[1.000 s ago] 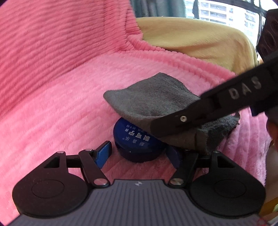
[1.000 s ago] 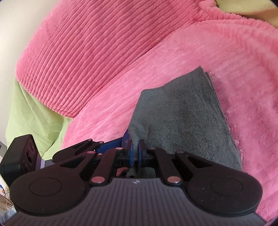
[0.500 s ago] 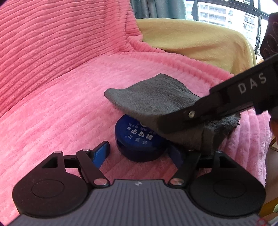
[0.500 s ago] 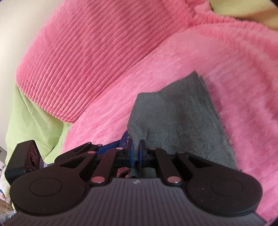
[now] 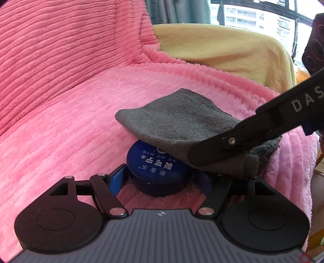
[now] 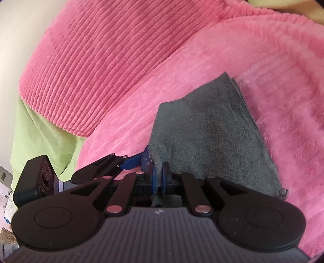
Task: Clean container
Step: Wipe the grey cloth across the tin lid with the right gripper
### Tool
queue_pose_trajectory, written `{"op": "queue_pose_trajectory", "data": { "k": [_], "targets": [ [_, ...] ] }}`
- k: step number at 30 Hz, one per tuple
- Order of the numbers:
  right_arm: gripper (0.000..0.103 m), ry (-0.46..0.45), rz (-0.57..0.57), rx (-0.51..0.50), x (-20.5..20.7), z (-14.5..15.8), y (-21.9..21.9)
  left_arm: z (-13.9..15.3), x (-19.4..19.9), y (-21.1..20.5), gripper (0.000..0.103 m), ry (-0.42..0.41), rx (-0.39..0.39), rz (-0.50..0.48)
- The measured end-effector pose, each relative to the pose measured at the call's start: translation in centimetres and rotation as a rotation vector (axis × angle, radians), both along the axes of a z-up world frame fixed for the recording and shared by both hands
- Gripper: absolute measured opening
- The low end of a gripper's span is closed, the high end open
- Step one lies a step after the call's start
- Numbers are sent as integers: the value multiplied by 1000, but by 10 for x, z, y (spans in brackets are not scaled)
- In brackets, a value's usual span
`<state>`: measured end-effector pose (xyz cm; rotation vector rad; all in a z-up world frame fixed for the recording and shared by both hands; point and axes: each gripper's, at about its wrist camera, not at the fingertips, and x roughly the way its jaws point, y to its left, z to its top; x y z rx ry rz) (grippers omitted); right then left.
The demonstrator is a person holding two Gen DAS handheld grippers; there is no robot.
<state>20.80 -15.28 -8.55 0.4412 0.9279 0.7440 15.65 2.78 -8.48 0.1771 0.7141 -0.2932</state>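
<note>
On a pink ribbed blanket sits the round blue container, the left gripper fingers clamped on its sides. Over its lid drapes a grey cloth, pinched between the right gripper fingers.

Pink ribbed blanket, yellow throw — daylit window
</note>
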Motion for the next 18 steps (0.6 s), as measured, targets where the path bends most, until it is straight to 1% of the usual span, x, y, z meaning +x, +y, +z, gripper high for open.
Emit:
{"op": "queue_pose_trajectory", "data": {
  "k": [5,9,14,18],
  "targets": [
    [0,9,19,-40,5,-1,7,-1,2,-1,71,2,18,-10],
    [0,18,32,-26,16,-3,10,-2,0,-2,70,-7,35,-10],
    [0,8,23,0,30,-5,19,-2,0,-3,70,-5,35,-8],
    [0,-17,7,-9,30,0,23,-2,0,-3,70,-2,33,-4]
  ]
}}
